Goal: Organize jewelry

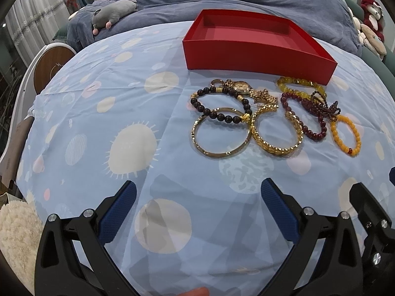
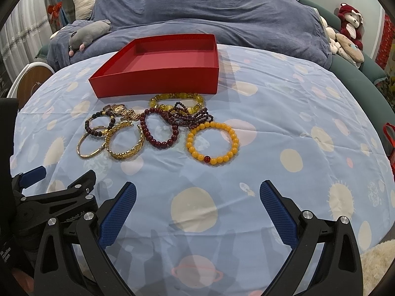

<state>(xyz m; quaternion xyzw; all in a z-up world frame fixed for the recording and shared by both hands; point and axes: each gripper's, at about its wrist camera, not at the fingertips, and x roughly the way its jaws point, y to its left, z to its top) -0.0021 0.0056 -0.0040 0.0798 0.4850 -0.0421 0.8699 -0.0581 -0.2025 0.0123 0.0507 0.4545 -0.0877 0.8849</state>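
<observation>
Both grippers, left (image 1: 198, 192) and right (image 2: 197, 193), are spread wide and hold nothing. Bracelets (image 2: 212, 143) and maybe a gold watch (image 2: 121, 109) lie by the red box (image 2: 158, 83).

A bedroom in a home. Shown by a bed under a pale blue planet-print sheet (image 2: 271, 128), a rumpled dark blue duvet (image 2: 209, 7) across the top of the frame, plush toys at upper left (image 2: 86, 34) and upper right (image 2: 350, 22), sheer curtains (image 1: 29, 19) at far left.
</observation>
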